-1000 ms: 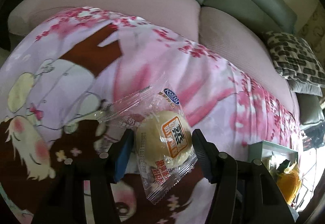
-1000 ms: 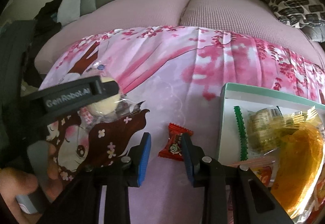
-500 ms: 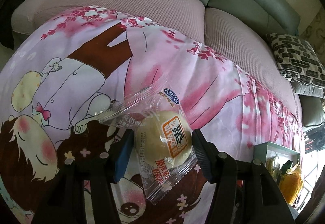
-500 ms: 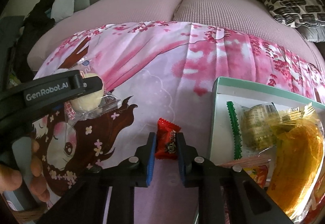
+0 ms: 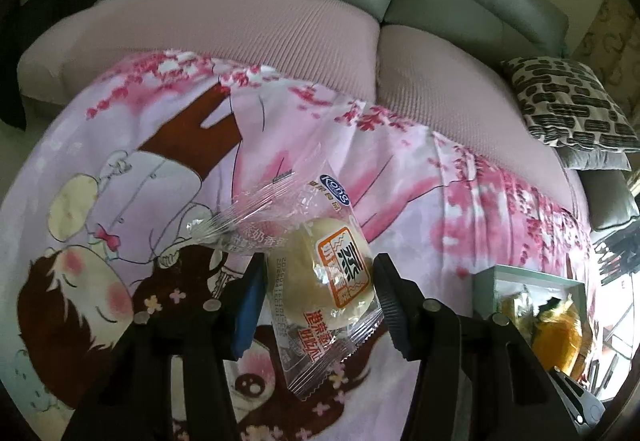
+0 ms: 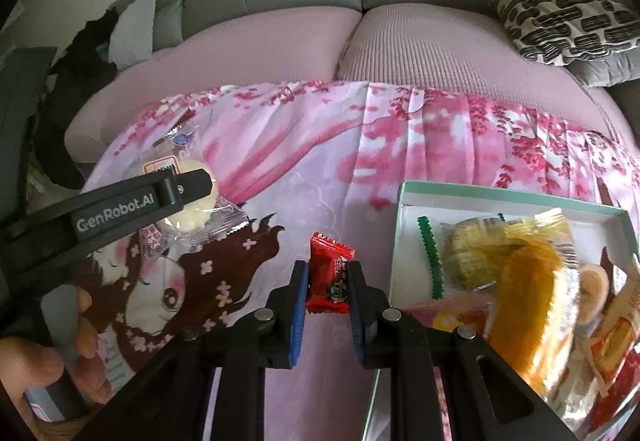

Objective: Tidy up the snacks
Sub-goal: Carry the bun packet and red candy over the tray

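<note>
Pink blanket — right gripper pinches red candy; left gripper closing on bun packet.

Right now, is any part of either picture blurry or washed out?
Left wrist view: the wrapped bun is sharp with glare on its clear wrapper; the far right edge by the box is washed out. Right wrist view: the red candy is crisp, while the orange snack in the box smears; both views bend at the edges.

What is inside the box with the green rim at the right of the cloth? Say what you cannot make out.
The box holds wrapped snacks: a green-edged clear packet, an orange bag, and red-and-yellow wrappers. These overlap, so anything beneath them and most of the box floor is hidden.
</note>
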### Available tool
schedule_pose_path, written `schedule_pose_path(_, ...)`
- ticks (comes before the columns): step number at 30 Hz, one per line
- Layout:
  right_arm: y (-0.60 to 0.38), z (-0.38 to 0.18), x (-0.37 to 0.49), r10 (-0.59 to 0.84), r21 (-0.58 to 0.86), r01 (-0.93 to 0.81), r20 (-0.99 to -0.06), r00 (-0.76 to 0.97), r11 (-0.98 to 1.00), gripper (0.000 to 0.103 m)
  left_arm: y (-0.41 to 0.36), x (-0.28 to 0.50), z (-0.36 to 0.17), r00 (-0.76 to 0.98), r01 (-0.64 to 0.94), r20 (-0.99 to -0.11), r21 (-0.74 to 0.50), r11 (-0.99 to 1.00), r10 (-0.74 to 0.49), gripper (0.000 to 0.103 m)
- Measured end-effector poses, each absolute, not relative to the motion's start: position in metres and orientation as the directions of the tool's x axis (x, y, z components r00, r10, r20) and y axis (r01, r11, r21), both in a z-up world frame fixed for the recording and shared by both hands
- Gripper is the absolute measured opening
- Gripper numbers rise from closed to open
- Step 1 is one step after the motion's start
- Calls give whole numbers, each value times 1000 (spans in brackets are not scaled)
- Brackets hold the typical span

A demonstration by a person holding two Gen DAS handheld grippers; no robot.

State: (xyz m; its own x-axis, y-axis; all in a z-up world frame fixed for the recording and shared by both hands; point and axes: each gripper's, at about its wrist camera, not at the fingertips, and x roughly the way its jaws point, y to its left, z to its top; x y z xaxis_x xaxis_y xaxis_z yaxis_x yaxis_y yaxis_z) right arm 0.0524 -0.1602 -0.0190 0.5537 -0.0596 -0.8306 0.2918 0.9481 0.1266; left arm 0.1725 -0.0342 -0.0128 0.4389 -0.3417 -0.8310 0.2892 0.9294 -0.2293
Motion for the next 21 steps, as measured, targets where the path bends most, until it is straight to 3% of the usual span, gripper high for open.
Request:
schedule_pose_path(10,-168,7,18,-71,153,319,-803,592,935,20,-32,137,35,495,327,-783,-235,915,-378,55)
schedule_pose_path(21,-205,34,-48,-169,156,435,-767,620,887,21,-66,78,60,435,499,-728,-296,815,-530,55)
